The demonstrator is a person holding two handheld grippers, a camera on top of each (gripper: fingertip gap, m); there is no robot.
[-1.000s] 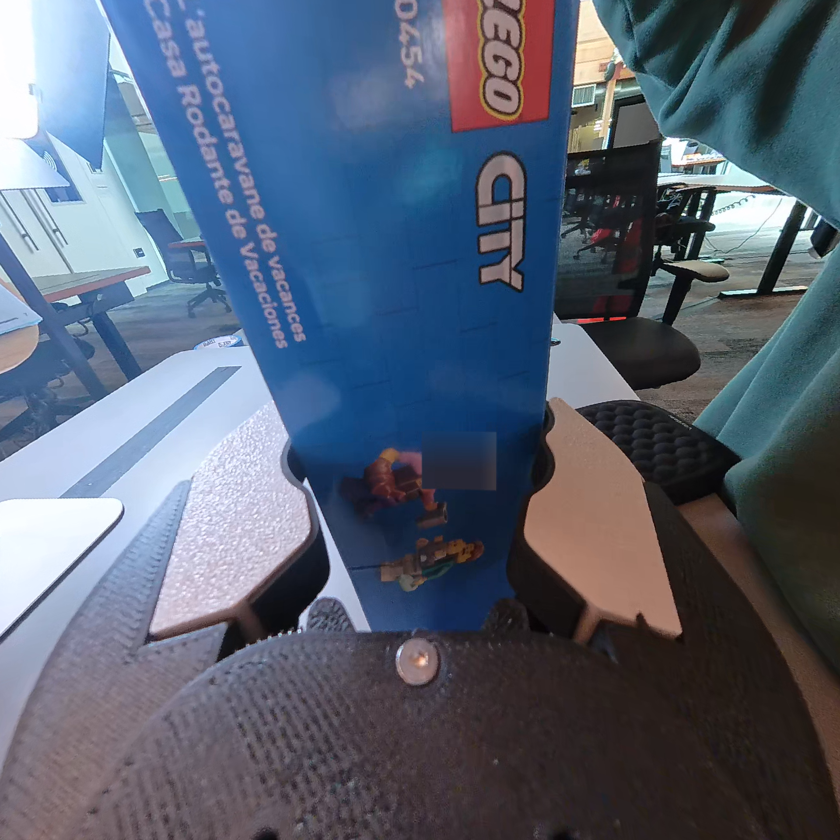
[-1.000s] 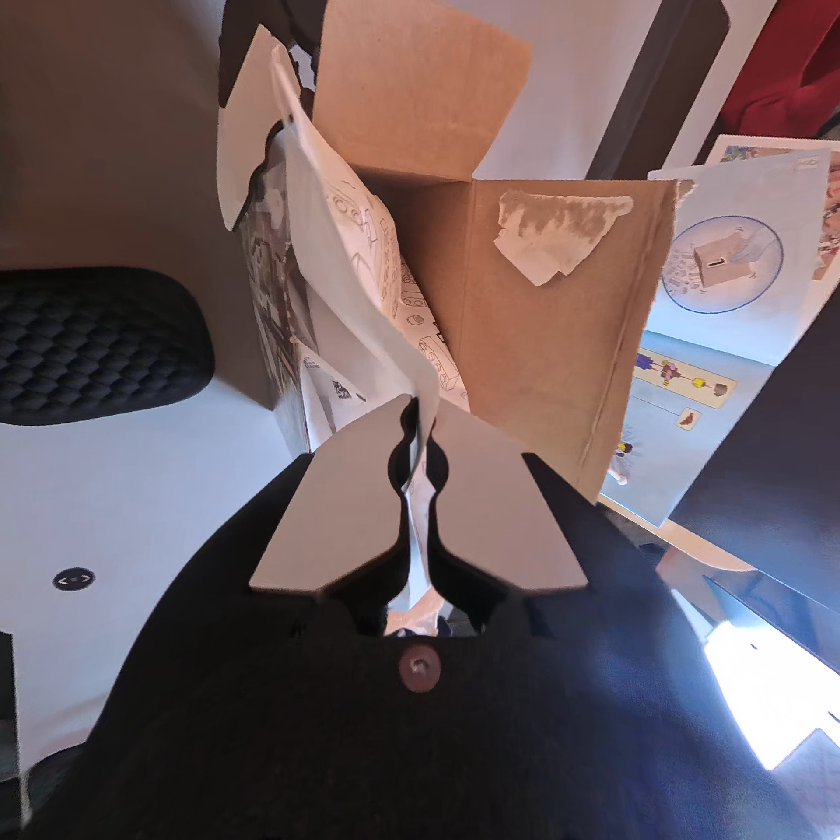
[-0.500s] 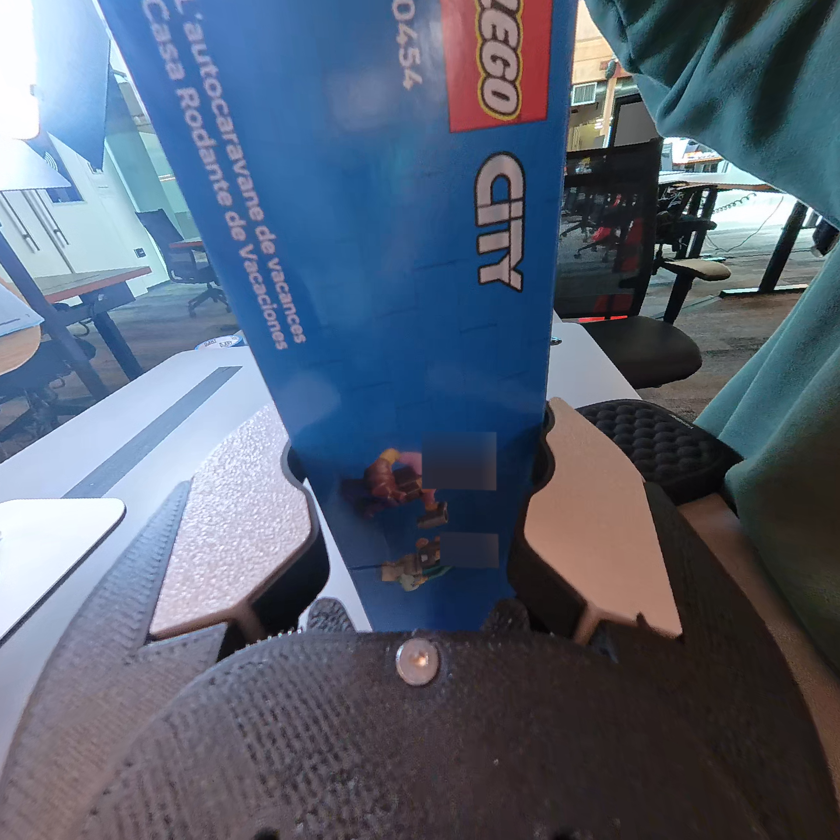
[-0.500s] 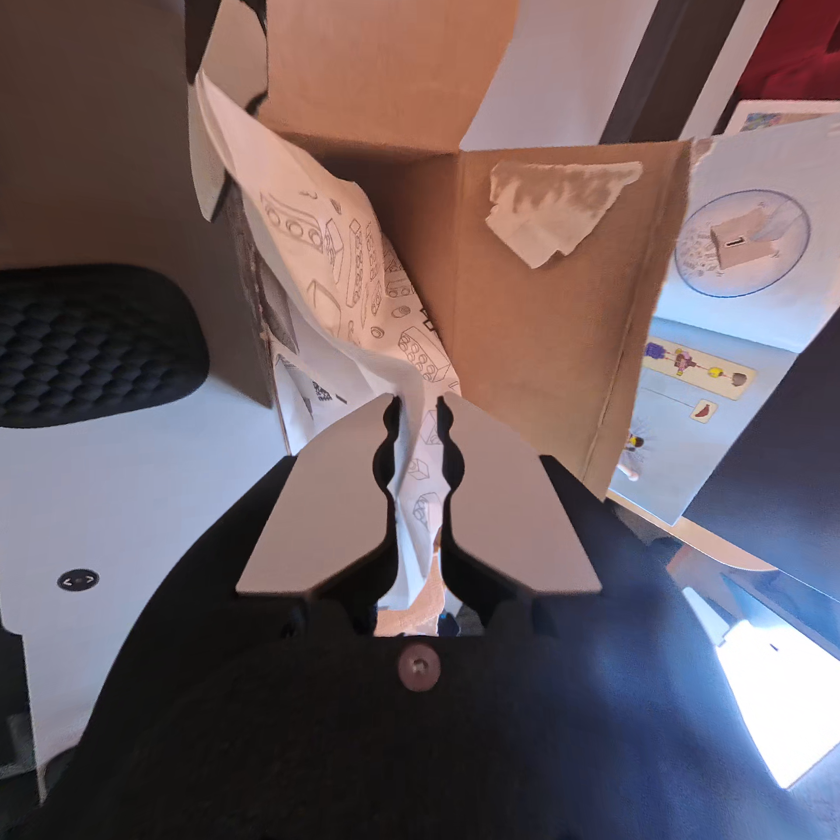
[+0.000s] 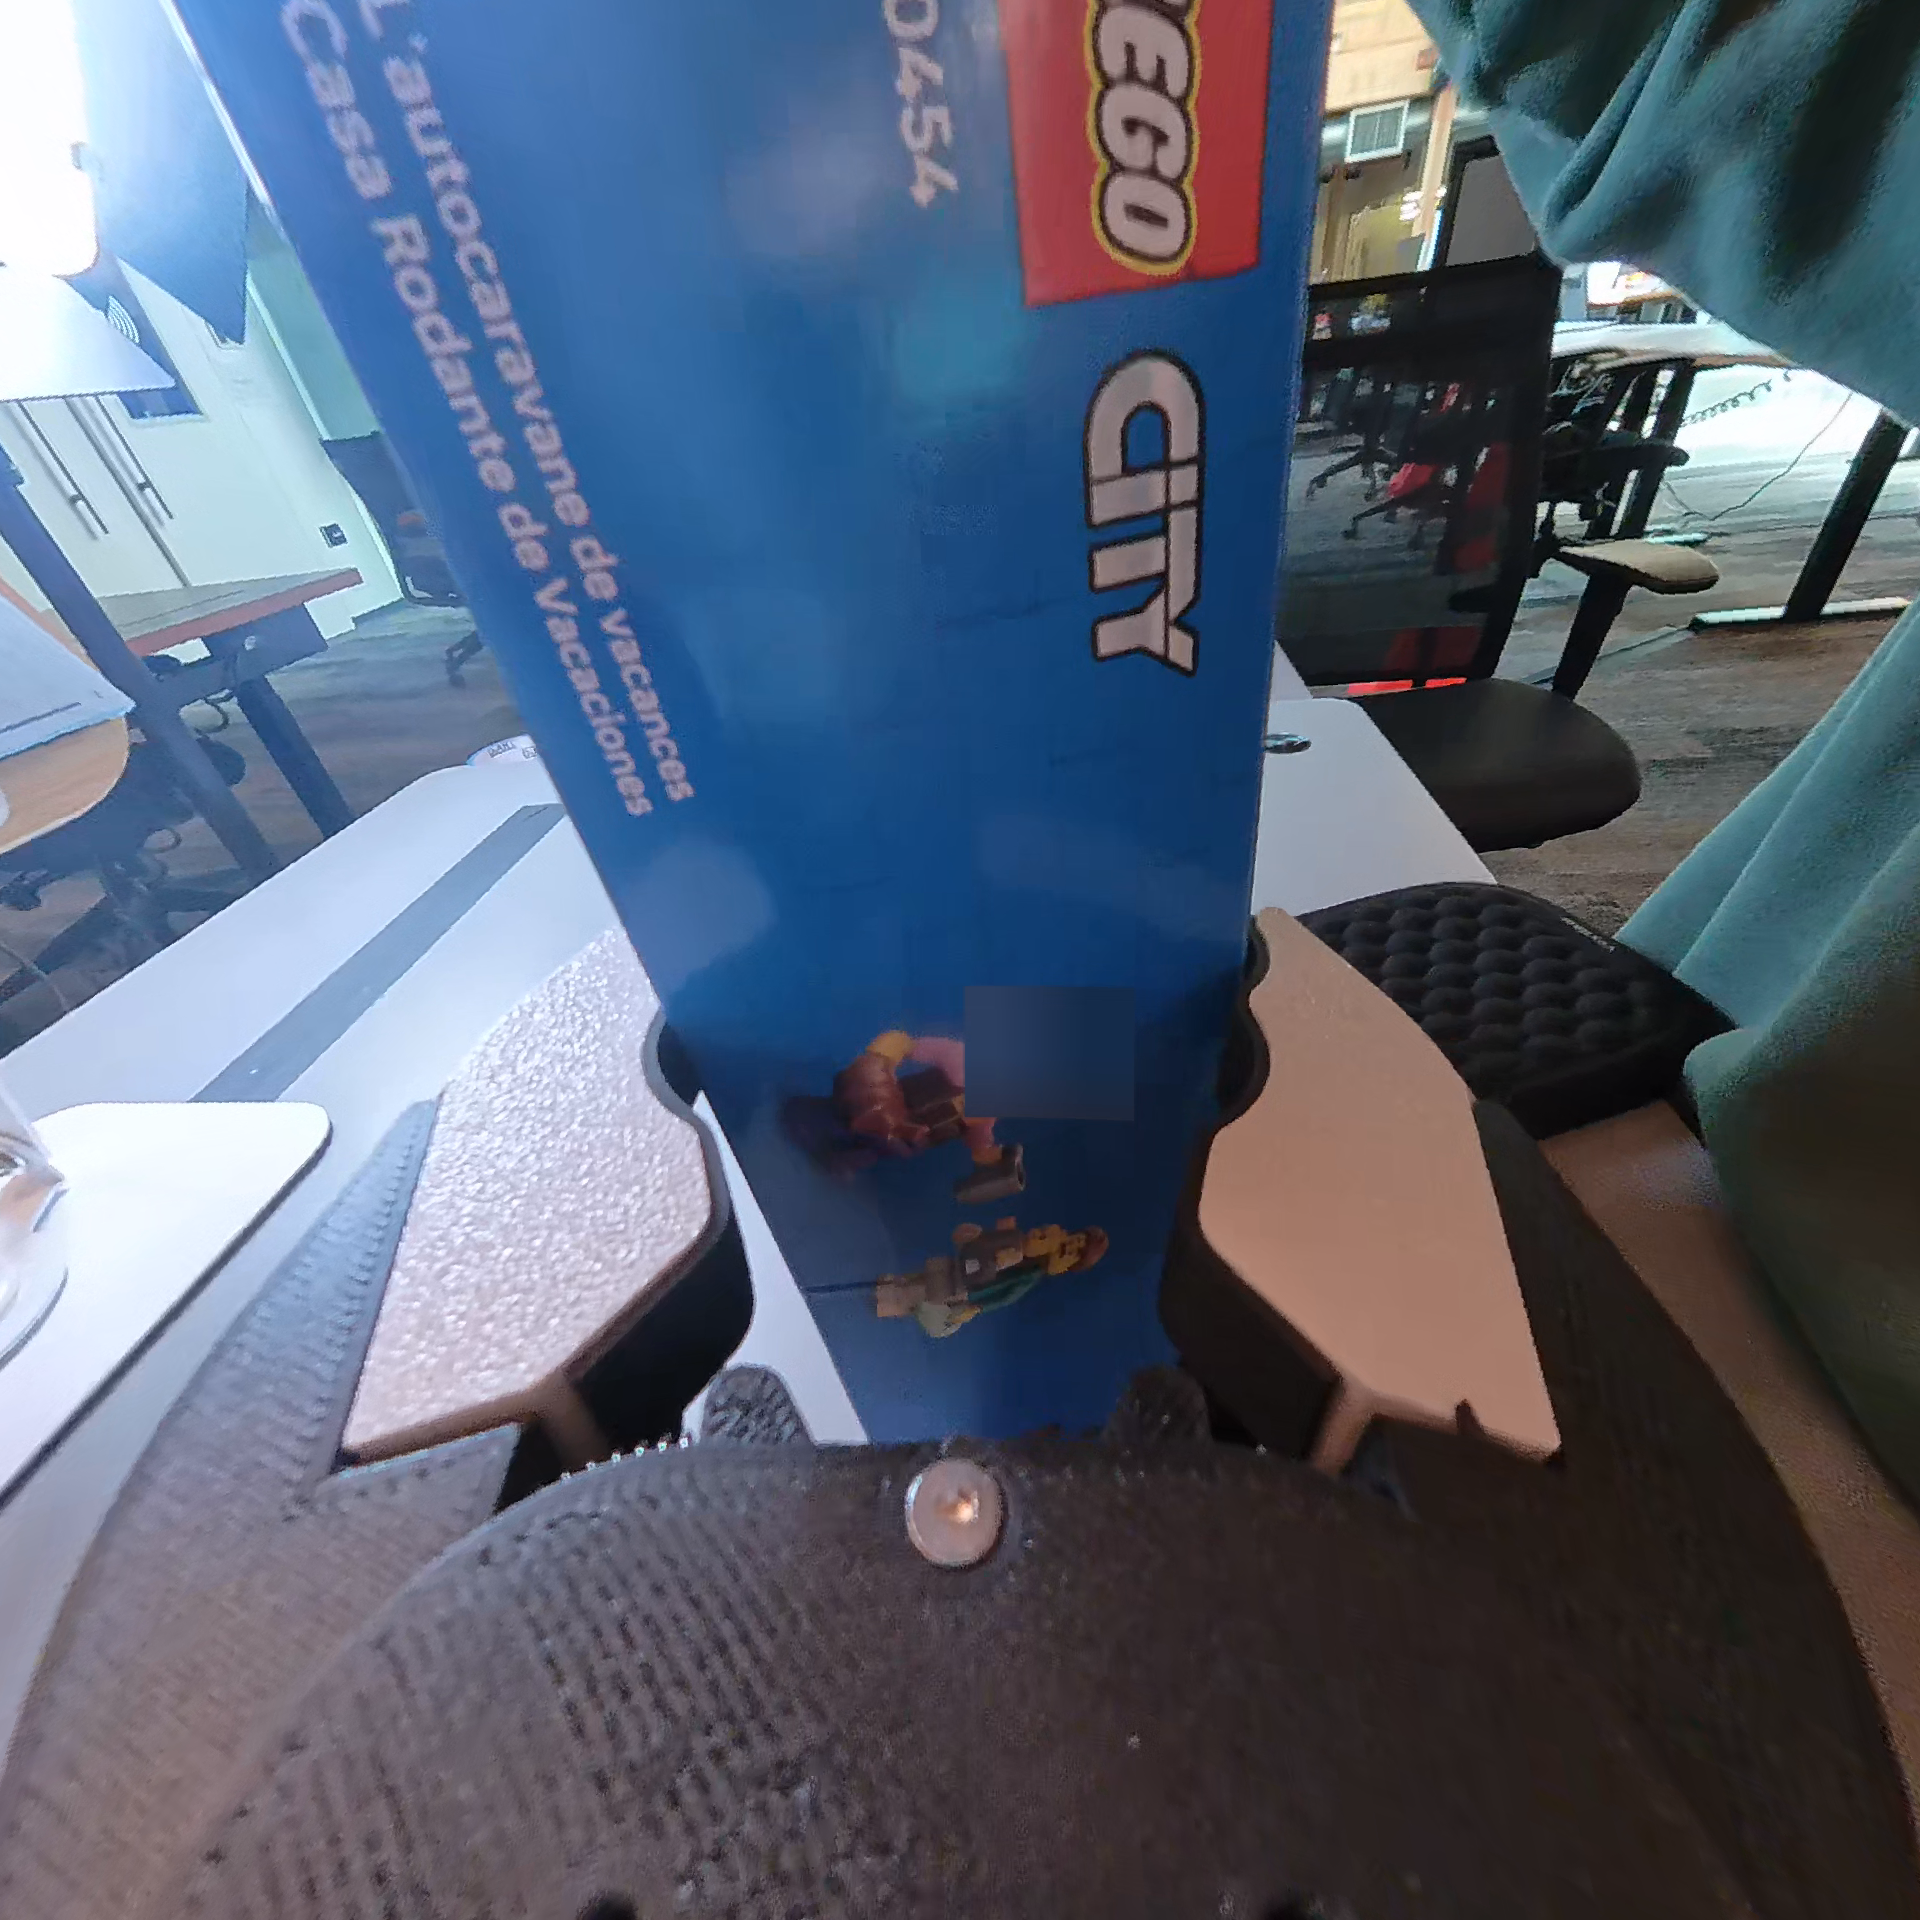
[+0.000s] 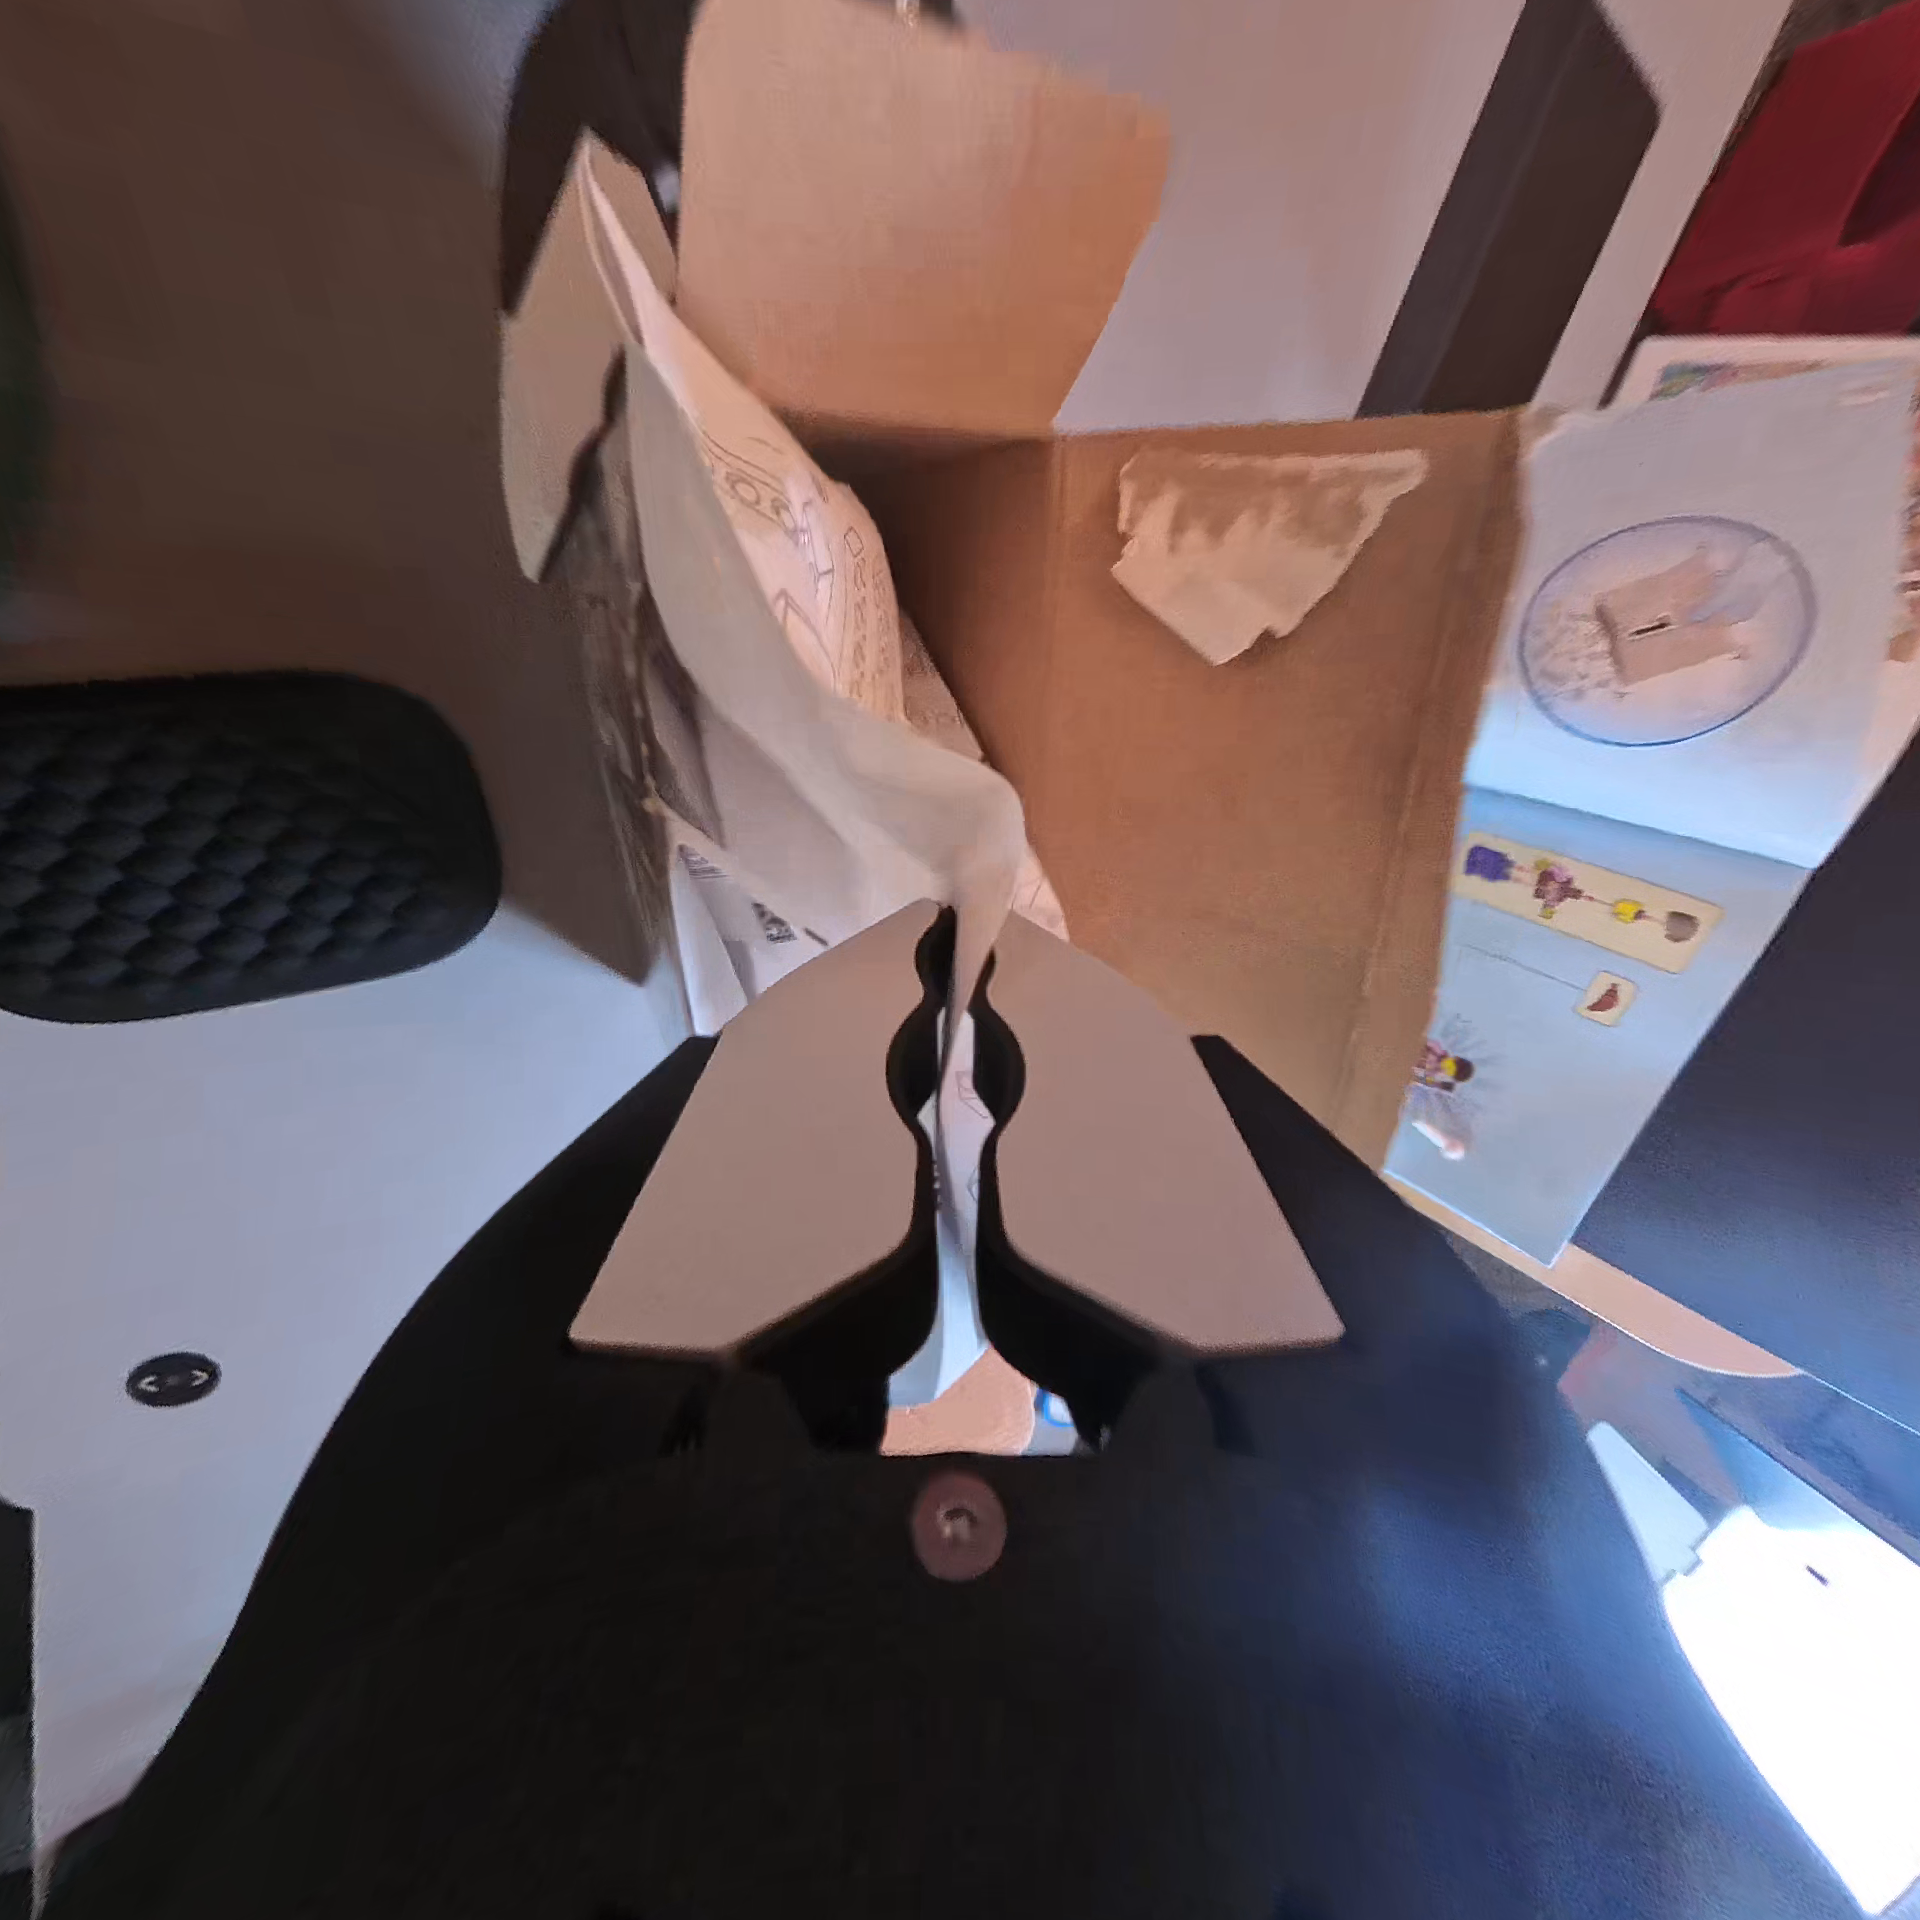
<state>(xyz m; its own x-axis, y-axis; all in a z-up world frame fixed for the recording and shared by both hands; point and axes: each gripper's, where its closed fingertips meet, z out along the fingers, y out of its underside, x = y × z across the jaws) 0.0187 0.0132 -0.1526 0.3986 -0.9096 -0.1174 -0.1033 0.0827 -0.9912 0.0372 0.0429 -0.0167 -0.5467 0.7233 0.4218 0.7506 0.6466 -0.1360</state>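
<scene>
My left gripper [image 5: 956, 966] is shut on a tall blue toy box [image 5: 883, 520]; its two fingers press on the box's opposite sides and hold it upright over the white table [image 5: 364, 914]. In the right wrist view the same box shows its open end, with brown cardboard inside [image 6: 1195, 831] and a raised flap [image 6: 914, 208]. A white paper bag [image 6: 810, 727] printed with brick outlines sticks out of the opening. My right gripper [image 6: 966, 925] is shut on the bag's edge, just in front of the opening.
A black padded rest [image 5: 1507, 997] lies on the table beside the box, also in the right wrist view [image 6: 208, 842]. An open instruction booklet [image 6: 1662, 727] lies at the right. A teal sleeve [image 5: 1818, 935] hangs at the right. An office chair [image 5: 1507, 748] stands behind the table. There is about 15 cm between the tips of the two grippers.
My right gripper's jaws opened a little around the paper bag half a second ago and have come together on it once more. The left gripper and the blue box have not moved.
</scene>
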